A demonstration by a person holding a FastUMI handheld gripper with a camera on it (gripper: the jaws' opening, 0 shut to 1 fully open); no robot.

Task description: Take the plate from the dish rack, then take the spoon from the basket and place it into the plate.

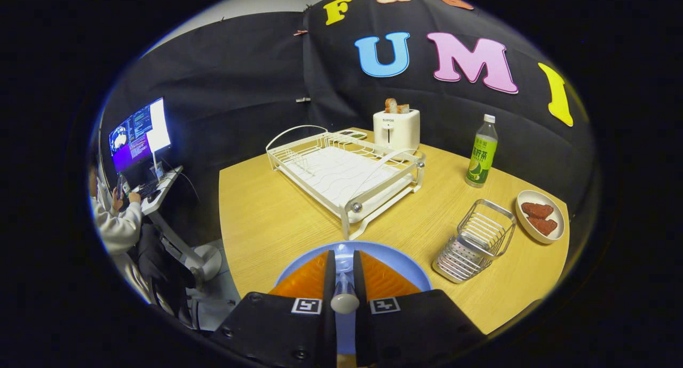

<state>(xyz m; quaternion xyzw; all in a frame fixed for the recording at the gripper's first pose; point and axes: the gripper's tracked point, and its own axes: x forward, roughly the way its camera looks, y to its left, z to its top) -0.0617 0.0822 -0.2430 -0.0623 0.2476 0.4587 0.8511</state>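
Note:
A blue plate (406,262) lies on the wooden table (267,224) at its near edge, right under my fingers. My gripper (344,257) is shut on the spoon (344,292). The spoon's ribbed metal handle runs between the two fingers, its rounded white end pointing back toward the camera and its front part over the middle of the plate. The white wire dish rack (347,173) stands beyond the plate in the middle of the table with nothing in it. The metal wire basket (475,240) sits to the right of the plate.
Behind the rack stands a white toaster (396,129) with bread in it. A green bottle (481,153) and a small dish with two red pieces (540,216) stand at the right. Off the table's left edge, a person (120,226) sits at a desk with a monitor (140,134).

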